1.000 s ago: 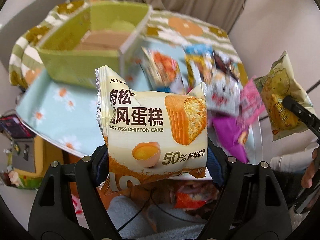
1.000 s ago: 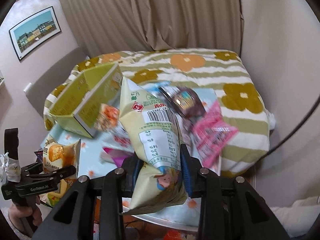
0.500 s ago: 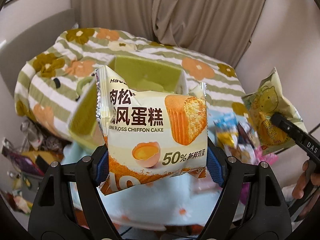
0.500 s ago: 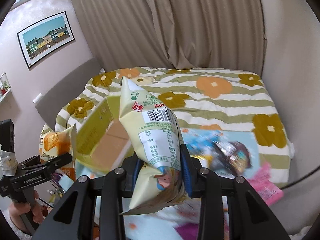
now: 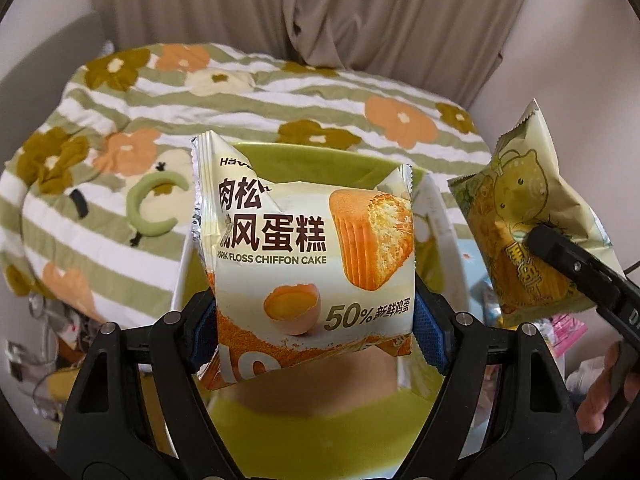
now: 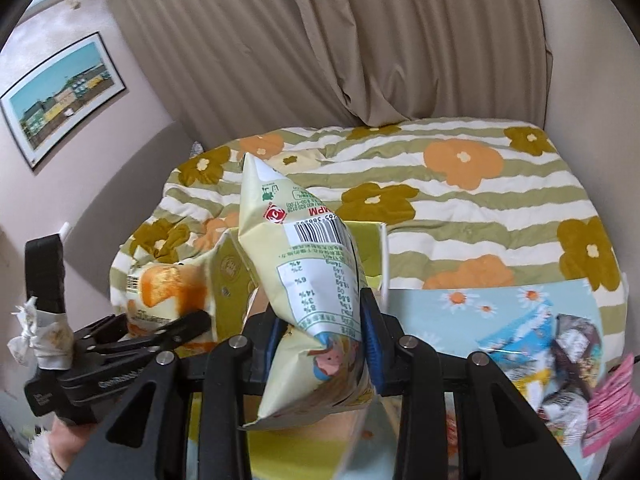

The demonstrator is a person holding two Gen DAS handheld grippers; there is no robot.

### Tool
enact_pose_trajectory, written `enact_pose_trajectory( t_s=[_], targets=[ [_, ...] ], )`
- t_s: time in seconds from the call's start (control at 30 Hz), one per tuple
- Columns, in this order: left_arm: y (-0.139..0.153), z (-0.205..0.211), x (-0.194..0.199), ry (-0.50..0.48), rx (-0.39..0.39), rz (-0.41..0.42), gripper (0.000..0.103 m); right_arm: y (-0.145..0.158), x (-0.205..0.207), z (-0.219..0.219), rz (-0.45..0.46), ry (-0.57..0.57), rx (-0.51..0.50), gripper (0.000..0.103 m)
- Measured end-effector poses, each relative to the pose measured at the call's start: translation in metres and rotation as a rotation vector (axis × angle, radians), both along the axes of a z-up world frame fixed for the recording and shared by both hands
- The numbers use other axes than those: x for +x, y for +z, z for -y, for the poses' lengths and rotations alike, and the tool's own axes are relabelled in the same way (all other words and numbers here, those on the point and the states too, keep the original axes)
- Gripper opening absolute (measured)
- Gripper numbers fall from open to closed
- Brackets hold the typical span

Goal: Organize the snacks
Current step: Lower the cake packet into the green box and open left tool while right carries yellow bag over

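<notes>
Left wrist view, L to R: your left gripper (image 5: 314, 320) is clamped on the pork floss chiffon cake pack (image 5: 308, 252), blue pads pinching its lower sides, pack upright w/ label facing the cam. Behind and under it sits the green box (image 5: 320, 436), open top, brownish floor showing; the pack hangs over the box opening. Behind the box, floral striped quilt (image 5: 248, 92) at 12 o'clock. At 3 o'clock your right gripper's finger presses the pale yellow snack bag (image 5: 524, 220), held in the air just beside the box's right wall.

Right wrist view, L to R: framed picture (image 6: 60, 96) on the wall at 10 o'clock. At 8 o'clock your left gripper w/ the cake pack (image 6: 168, 292) close to the box's left wall. Centre: your right gripper (image 6: 324, 344) squeezes the snack bag (image 6: 308, 280) at its lower half, barcode side toward the cam, tilted left, over the green box (image 6: 368, 248). At 4 o'clock, loose snack packs (image 6: 556, 352) lie on the light blue daisy cloth (image 6: 440, 304), pink packet (image 6: 612, 408) at the far R edge.
</notes>
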State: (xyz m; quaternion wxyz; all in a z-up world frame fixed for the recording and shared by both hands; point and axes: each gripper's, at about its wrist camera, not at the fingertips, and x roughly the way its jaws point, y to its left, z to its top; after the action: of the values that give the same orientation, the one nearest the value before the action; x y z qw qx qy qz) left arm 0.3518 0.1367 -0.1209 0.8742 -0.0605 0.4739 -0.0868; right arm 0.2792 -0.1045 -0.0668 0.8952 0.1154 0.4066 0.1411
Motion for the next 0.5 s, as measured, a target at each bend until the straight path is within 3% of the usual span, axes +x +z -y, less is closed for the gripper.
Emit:
enact_pose_trajectory(
  t_s=[0.07, 0.23, 0.5],
  targets=[
    [-0.014, -0.004, 0.015, -0.006, -0.008, -0.016, 0.080, -0.009, 0.011, -0.009, -0.023, -0.011, -0.010, 0.032],
    [-0.033, -0.008, 0.037, 0.016, 0.010, -0.029, 0.101, -0.024, 0.031, -0.024, -0.066, -0.021, -0.028, 0.032],
    [-0.037, -0.021, 0.019, 0.084, 0.016, -0.056, 0.101, -0.035, 0.039, -0.032, -0.083, 0.014, -0.022, 0.032]
  ],
)
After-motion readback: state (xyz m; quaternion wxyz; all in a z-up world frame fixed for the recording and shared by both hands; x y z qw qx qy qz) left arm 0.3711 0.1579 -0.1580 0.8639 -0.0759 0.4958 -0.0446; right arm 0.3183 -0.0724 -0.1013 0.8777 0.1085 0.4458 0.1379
